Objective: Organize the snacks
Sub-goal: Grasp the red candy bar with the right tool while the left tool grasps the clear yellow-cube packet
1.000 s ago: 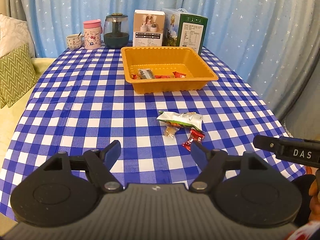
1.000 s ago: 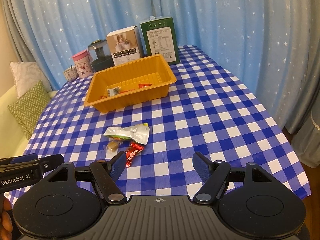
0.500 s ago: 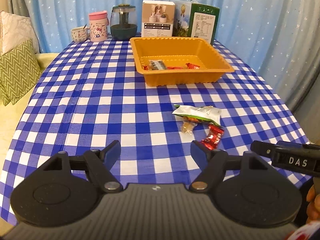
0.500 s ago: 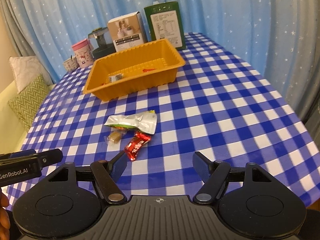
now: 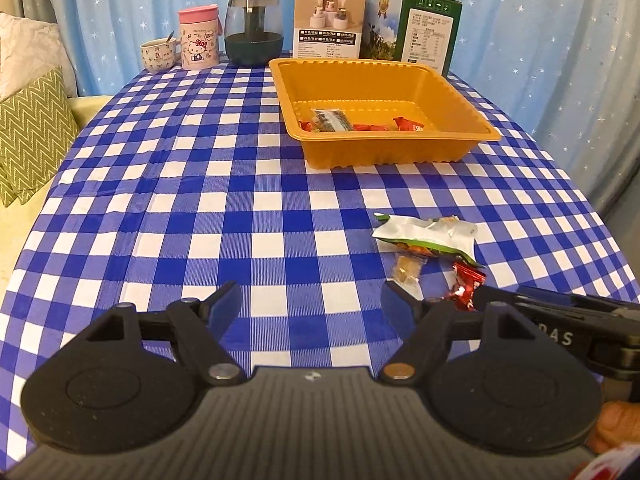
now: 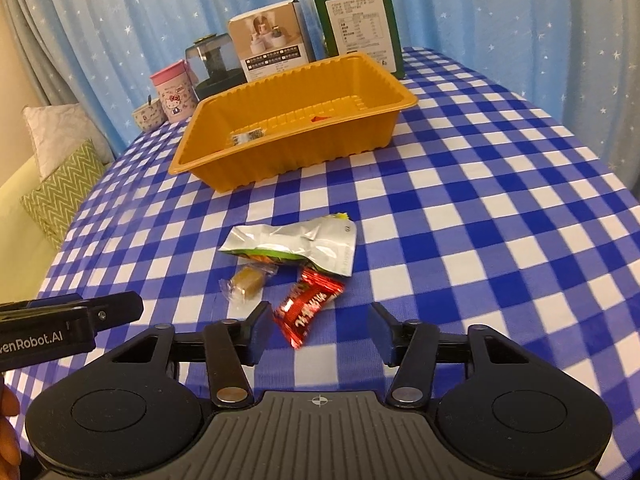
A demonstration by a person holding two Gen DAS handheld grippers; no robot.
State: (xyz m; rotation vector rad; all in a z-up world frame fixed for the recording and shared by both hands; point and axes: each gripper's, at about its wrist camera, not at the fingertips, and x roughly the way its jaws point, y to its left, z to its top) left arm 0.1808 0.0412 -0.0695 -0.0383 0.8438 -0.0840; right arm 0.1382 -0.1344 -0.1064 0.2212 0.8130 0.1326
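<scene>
The right gripper [image 6: 318, 326] is low over the table [image 6: 500, 208], jaws wide apart & holding nothing. The red candy [image 6: 309, 307] lies just in front of it, a bit nearer its left finger than the middle. The left gripper [image 5: 310, 304] is wide apart too, w/ nothing in it, over bare cloth near the front edge.

3 snacks are loose on the cloth, close to the front edge, right of the middle: the red candy, a small brown candy [image 6: 246, 283] in clear wrap, & a silver-green packet [image 6: 296, 246] behind them. The packet & the red candy look like they touch at 1 corner. The orange tray [image 6: 396, 120] sits toward the back edge, w/ a few snacks already inside.

I think the step now is grabbing the red candy w/ the right gripper. To do it well: slide a little to the left so the candy sits in the middle of the gap, go down till the tips almost touch the cloth, then squeeze on the fat part, not the crinkly end. Go slow, or the wrapper may slip & bump the packet. Don't pinch the cloth.
</scene>
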